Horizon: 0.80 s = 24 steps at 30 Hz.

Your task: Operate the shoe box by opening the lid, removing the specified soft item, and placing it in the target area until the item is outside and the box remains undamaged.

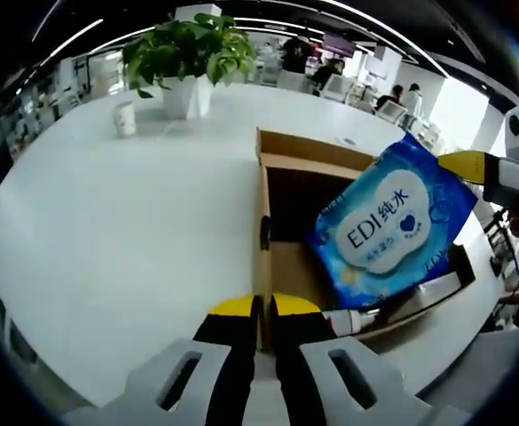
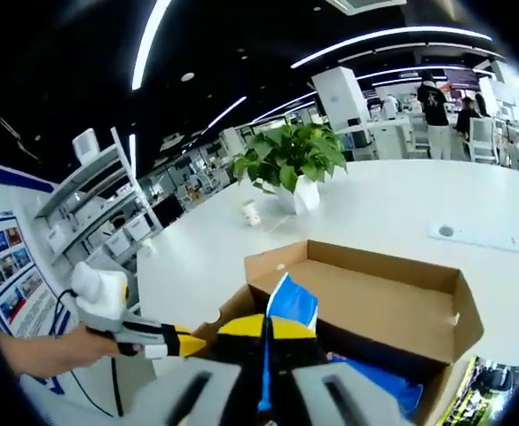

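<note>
Blue wipes pack (image 1: 392, 222), white "EDI" label, pinched by right gripper (image 2: 266, 342) above shoe box (image 2: 374, 311); left gripper (image 1: 263, 311) clamps box wall.

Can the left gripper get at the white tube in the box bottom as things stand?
Probably not right now. The left gripper is shut on the box wall, and the tube lies under the blue wipes pack that the right gripper holds above the shoe box.

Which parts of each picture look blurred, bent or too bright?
Left gripper view: the white table edge bends strongly, the window at right is overexposed, and the wipes pack print stays sharp. Right gripper view: the right gripper is blurred, and the ceiling lights curve.
</note>
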Available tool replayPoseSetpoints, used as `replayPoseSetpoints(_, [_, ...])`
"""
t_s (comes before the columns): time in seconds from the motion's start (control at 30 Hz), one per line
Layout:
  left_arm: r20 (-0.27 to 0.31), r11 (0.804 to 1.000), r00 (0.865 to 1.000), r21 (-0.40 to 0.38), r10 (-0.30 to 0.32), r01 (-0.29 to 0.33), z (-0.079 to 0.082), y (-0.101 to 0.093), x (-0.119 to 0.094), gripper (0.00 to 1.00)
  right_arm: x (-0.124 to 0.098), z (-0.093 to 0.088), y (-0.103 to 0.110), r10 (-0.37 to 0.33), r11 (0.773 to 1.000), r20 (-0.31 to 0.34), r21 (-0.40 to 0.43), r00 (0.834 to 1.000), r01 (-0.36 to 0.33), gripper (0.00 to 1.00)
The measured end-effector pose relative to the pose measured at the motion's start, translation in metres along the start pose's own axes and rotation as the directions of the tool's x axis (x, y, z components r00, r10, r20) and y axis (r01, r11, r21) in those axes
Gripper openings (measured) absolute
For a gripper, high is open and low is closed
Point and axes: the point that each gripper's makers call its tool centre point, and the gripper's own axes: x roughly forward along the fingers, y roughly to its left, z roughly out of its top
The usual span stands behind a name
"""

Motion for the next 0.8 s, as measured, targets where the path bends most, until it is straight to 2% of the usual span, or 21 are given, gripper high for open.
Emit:
replayPoseSetpoints(0.47, [-0.004, 1.000, 1.000, -0.003, -0.002, 0.002, 0.001, 0.003, 0.003, 0.03, -0.011, 0.015, 0.001, 0.015, 1.000, 0.028, 0.017, 1.000, -0.015, 0.00])
replayPoseSetpoints(0.63, [-0.003, 1.000, 1.000, 0.002, 0.002, -0.002, 0.001, 0.006, 0.005, 0.03, -0.020, 0.026, 0.001, 0.019, 0.999, 0.054, 0.033, 0.998, -0.020, 0.00])
replayPoseSetpoints(0.8, [-0.002, 1.000, 1.000, -0.006, -0.001, 0.001, 0.001, 0.007, 0.006, 0.03, -0.030, 0.038, 0.000, 0.013, 1.000, 0.082, 0.016, 0.997, -0.015, 0.00])
